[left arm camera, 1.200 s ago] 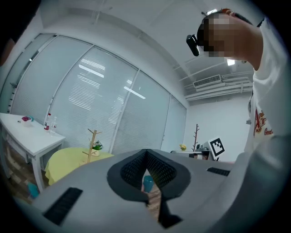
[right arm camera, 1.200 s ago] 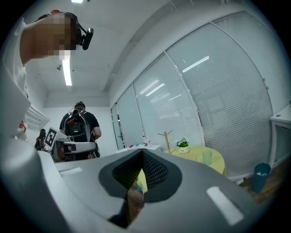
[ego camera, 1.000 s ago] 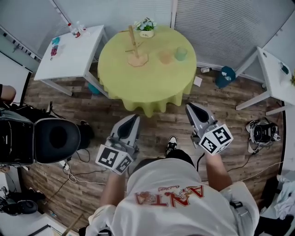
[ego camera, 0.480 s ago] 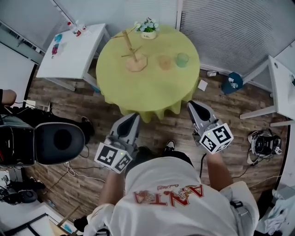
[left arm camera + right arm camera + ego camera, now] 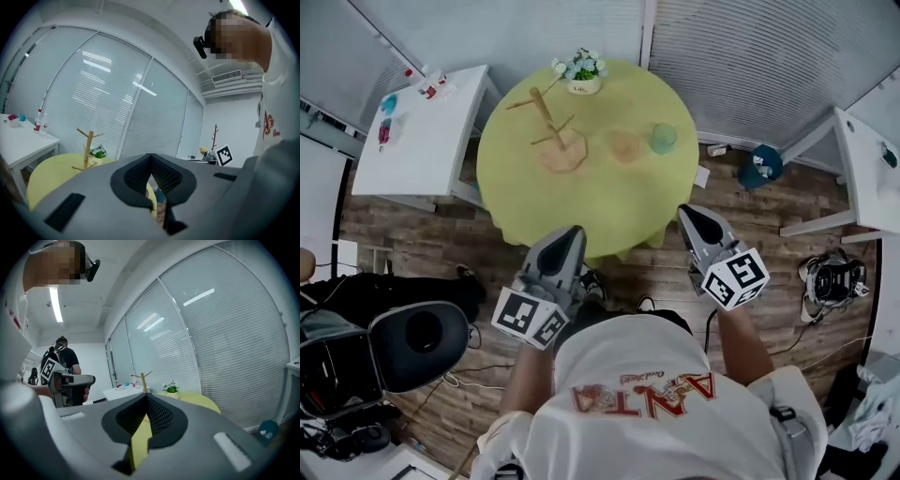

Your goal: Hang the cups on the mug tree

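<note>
A wooden mug tree (image 5: 551, 131) stands on the far left part of the round yellow-green table (image 5: 581, 211). To its right sit an orange cup (image 5: 623, 145) and a green cup (image 5: 663, 138), both apart from the tree. My left gripper (image 5: 569, 234) and right gripper (image 5: 688, 215) hover over the floor at the table's near edge, both shut and empty. The left gripper view has the mug tree (image 5: 87, 148) beyond the closed left gripper (image 5: 150, 157). Past the closed right gripper (image 5: 146, 395), the right gripper view also takes in the mug tree (image 5: 143, 380).
A small potted plant (image 5: 579, 70) stands at the table's back. A white side table (image 5: 422, 122) with bottles is at the left, another white table (image 5: 862, 159) at the right. A black chair (image 5: 417, 342) sits lower left, a blue bag (image 5: 761, 161) right of the round table. Another person (image 5: 65, 359) stands behind.
The table has slid left and nearer in the head view, its near edge now close to the gripper tips. Both grippers stay shut and keep their pose.
</note>
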`<move>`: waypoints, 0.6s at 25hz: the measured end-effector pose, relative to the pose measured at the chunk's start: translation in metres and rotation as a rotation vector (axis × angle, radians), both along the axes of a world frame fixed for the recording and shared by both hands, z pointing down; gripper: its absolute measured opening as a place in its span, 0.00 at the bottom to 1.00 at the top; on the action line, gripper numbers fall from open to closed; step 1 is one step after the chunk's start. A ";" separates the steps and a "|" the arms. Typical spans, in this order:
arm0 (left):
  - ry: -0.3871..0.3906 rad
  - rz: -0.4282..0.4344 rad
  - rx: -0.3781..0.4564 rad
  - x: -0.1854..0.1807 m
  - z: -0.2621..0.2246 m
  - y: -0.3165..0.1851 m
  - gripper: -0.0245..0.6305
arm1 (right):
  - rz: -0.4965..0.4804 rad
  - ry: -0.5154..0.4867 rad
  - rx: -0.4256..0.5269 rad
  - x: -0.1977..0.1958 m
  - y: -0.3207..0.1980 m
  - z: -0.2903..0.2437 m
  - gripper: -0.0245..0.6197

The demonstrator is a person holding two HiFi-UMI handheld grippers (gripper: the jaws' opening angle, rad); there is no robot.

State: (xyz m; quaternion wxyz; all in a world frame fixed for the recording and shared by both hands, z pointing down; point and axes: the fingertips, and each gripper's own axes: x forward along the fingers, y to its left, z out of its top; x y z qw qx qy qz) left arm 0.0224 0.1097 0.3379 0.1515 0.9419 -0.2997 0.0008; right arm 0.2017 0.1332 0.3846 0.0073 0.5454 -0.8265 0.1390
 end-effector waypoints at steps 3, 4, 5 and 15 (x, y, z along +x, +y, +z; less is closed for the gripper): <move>0.012 0.024 -0.009 -0.010 0.001 -0.040 0.05 | 0.031 0.005 0.005 -0.011 -0.033 -0.006 0.04; 0.014 0.031 -0.012 -0.015 0.002 -0.054 0.05 | 0.037 0.011 0.007 -0.017 -0.046 -0.008 0.04; 0.012 0.039 -0.017 -0.022 0.004 -0.069 0.05 | 0.044 0.019 0.008 -0.025 -0.060 -0.009 0.04; 0.008 0.106 -0.081 -0.054 0.035 -0.148 0.05 | 0.151 0.068 -0.095 -0.052 -0.133 0.032 0.04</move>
